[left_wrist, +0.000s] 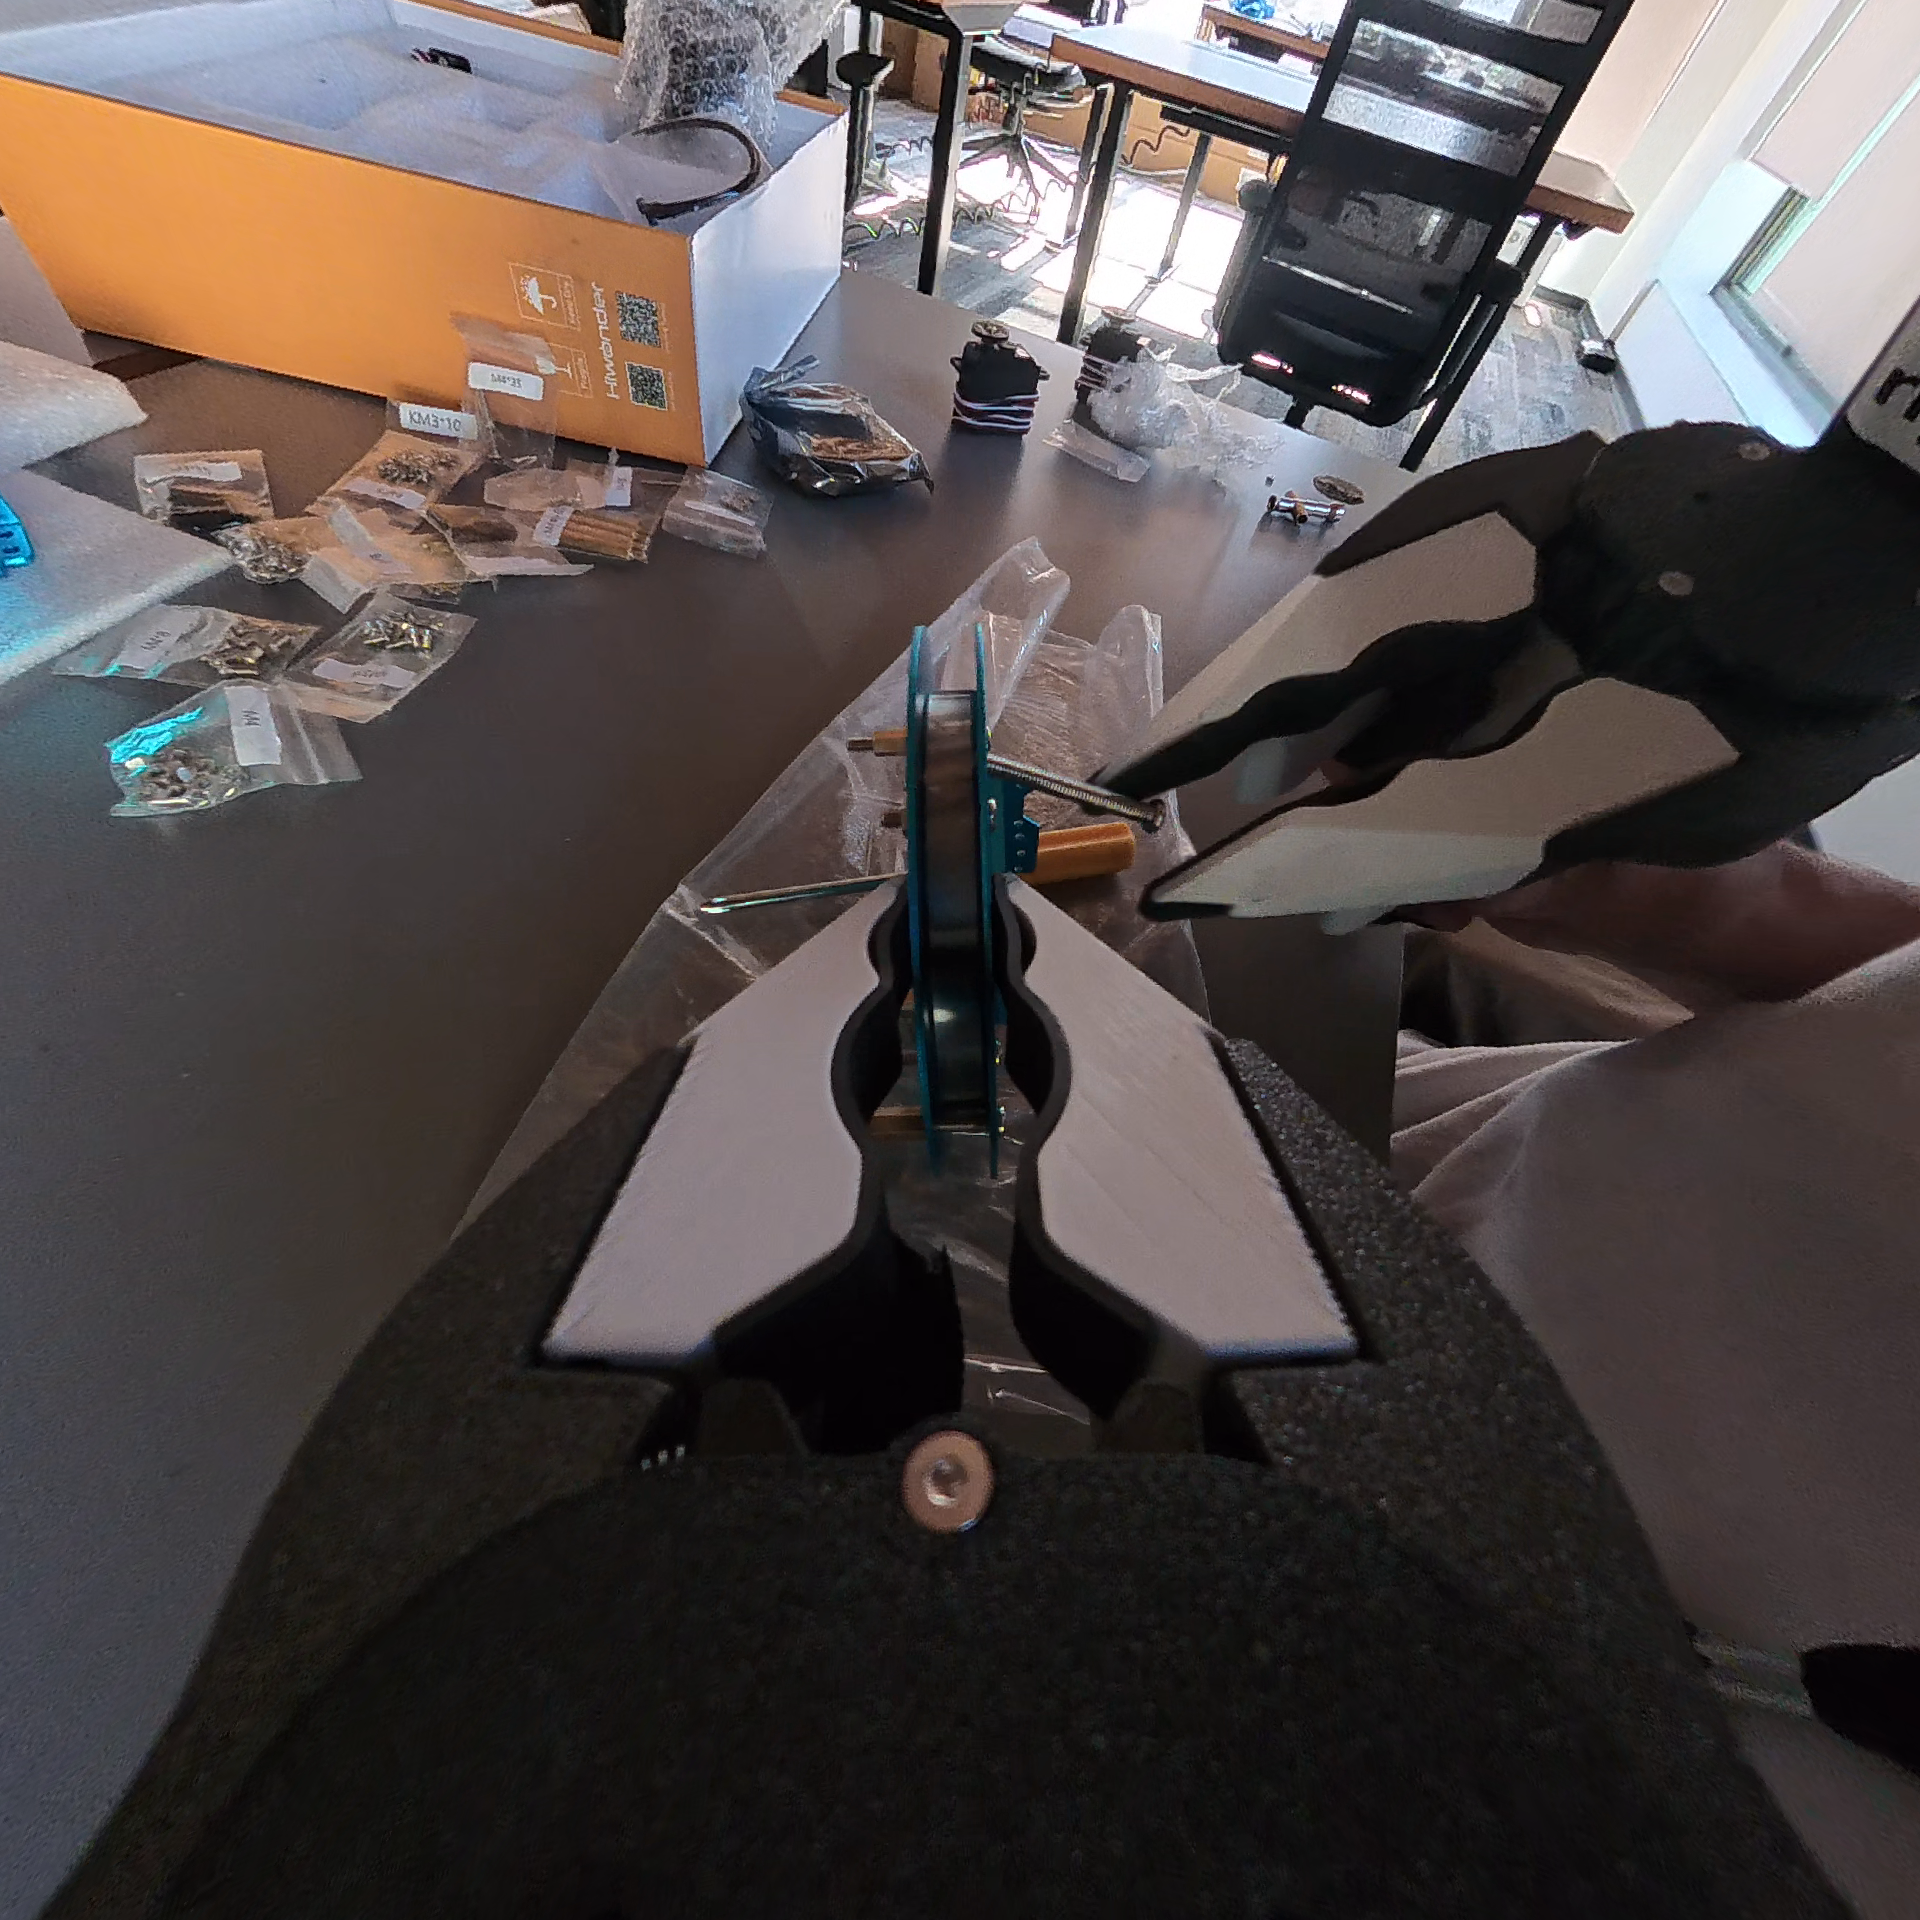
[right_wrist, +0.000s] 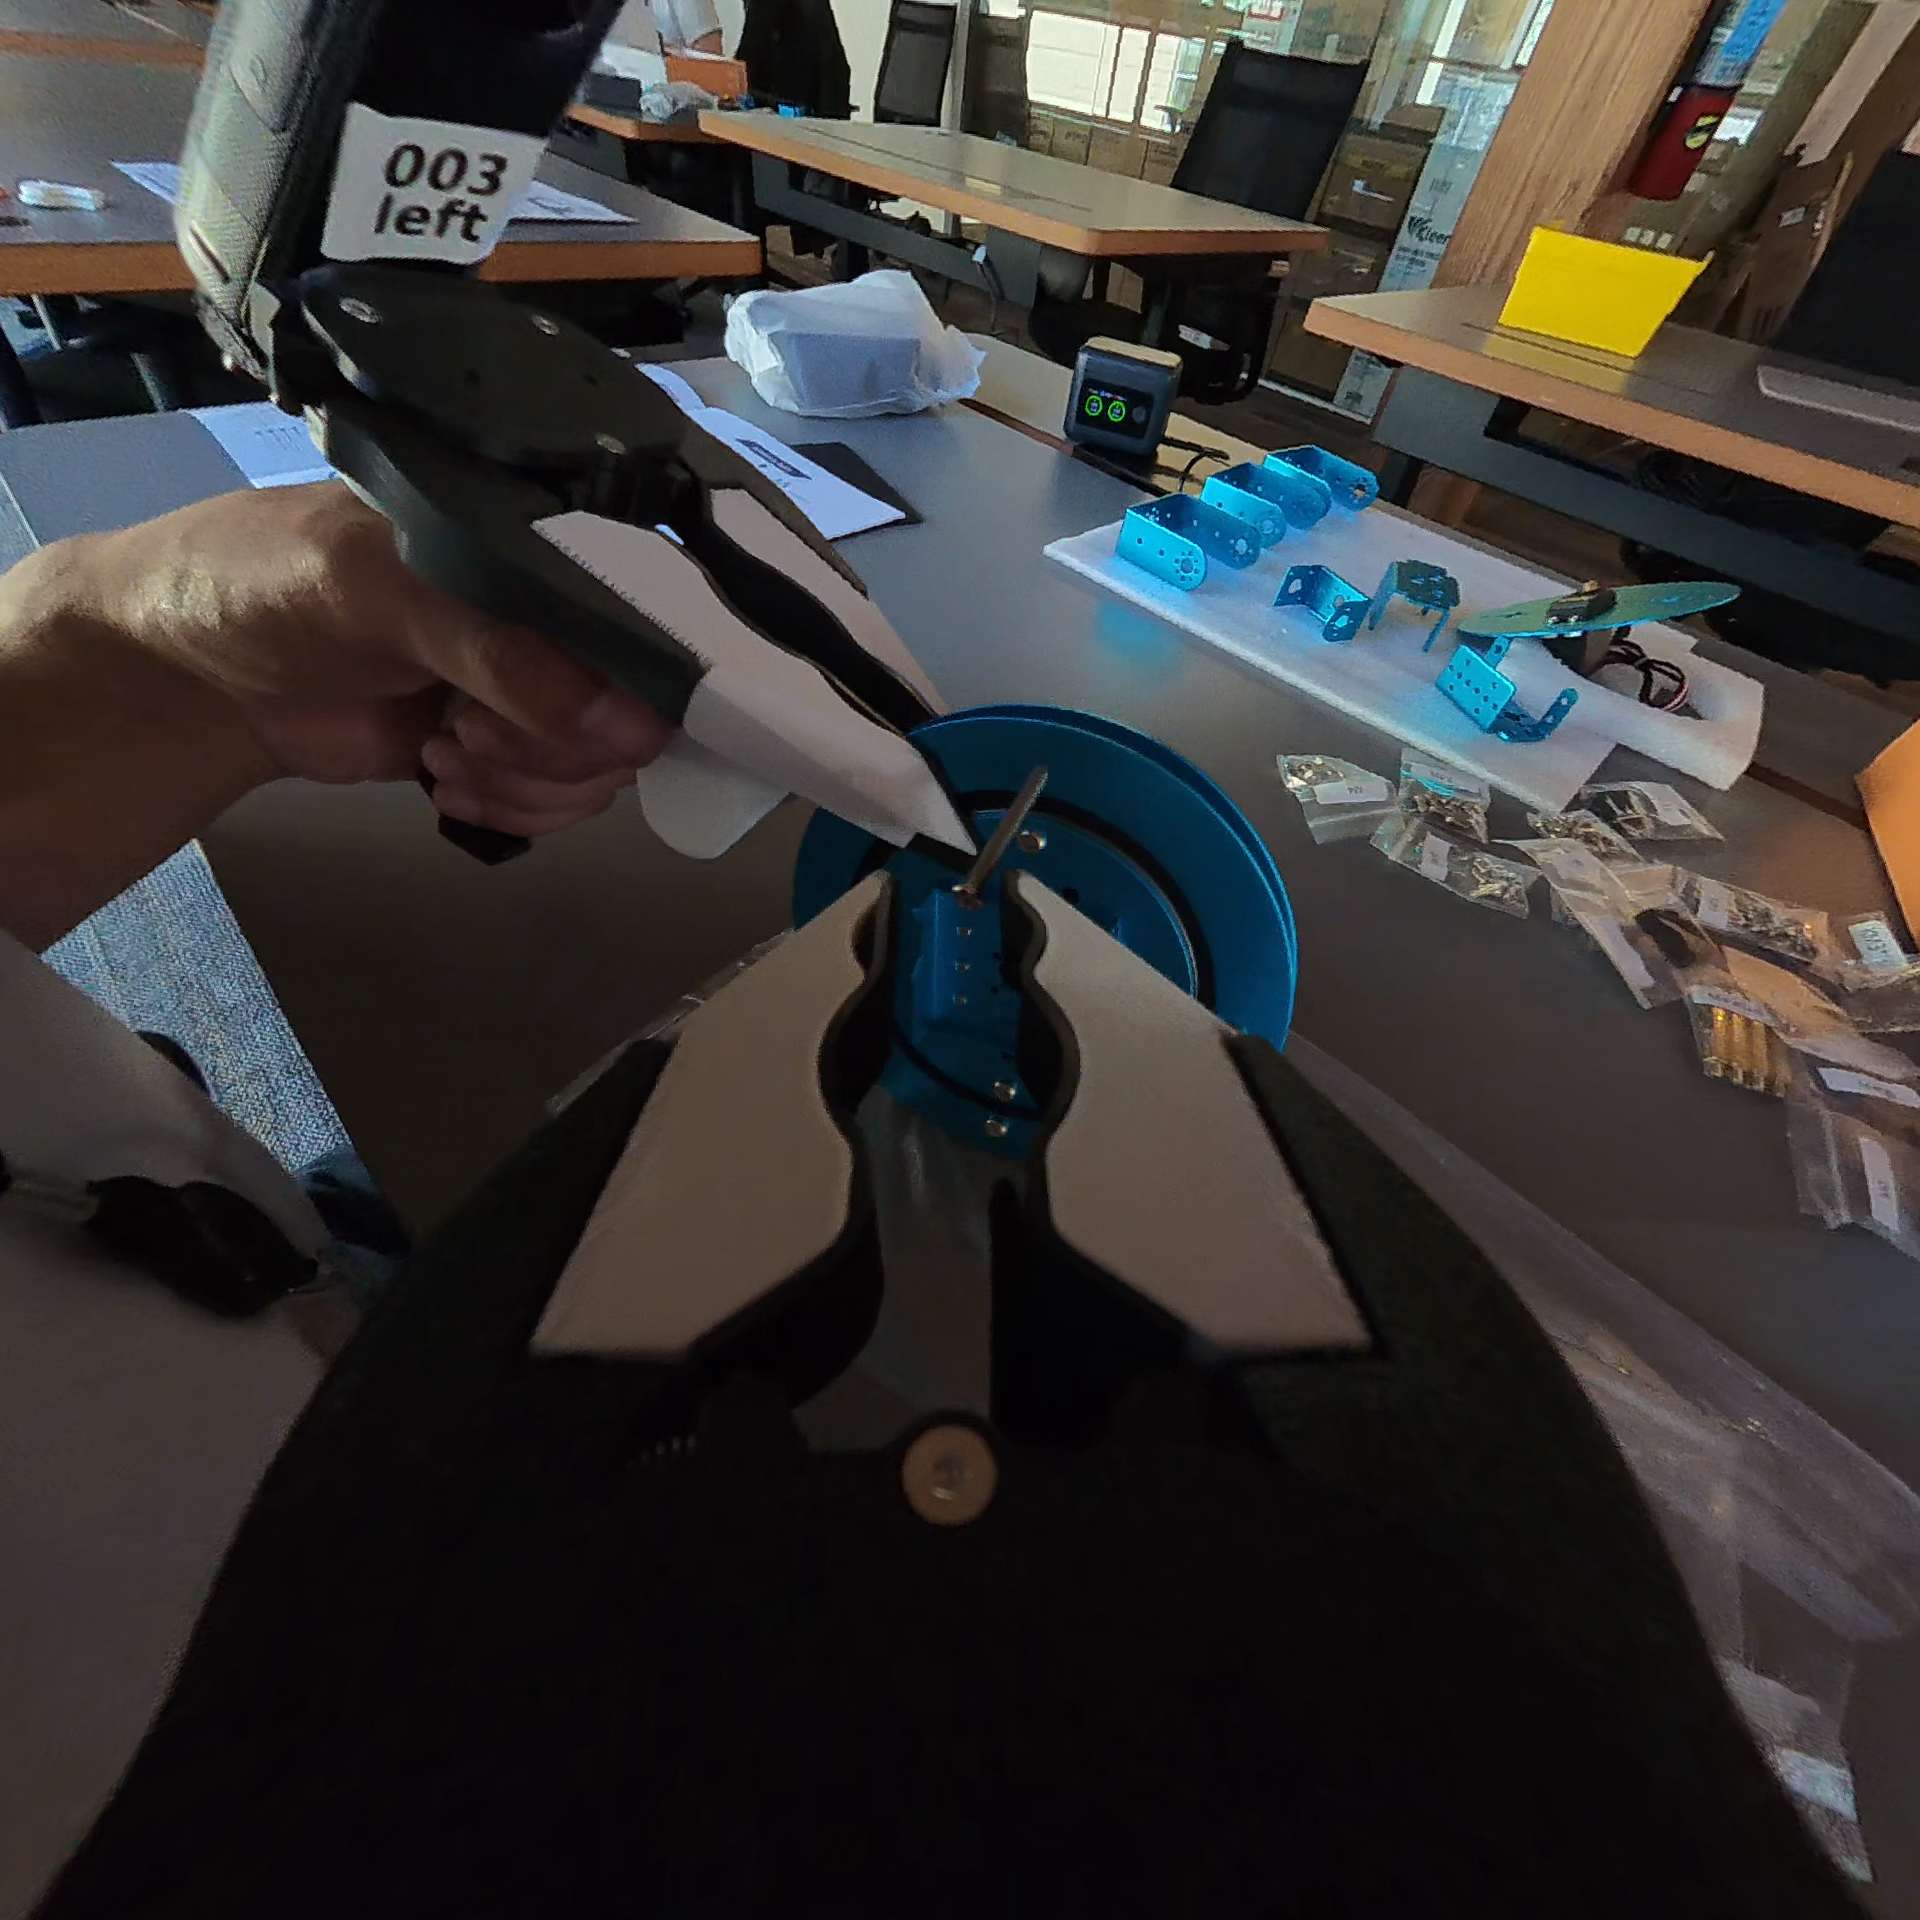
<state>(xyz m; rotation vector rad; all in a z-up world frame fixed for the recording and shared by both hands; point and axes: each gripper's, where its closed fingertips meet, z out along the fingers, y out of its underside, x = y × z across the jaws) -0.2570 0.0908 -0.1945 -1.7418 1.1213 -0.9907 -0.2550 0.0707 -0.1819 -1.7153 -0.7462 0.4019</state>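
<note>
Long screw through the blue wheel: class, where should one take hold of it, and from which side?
Judging by its pose, grip the bare shank near the head, coming from the head side. The long screw juts sideways from the blue wheel, which the left hand-held gripper clamps edge-on; only that stretch is free.

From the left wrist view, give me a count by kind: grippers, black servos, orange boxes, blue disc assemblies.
Grippers: 2, left gripper and right gripper
Black servos: 2, the second partly behind clear wrap
Orange box: 1
Blue disc assembly: 1
Total: 6
</note>
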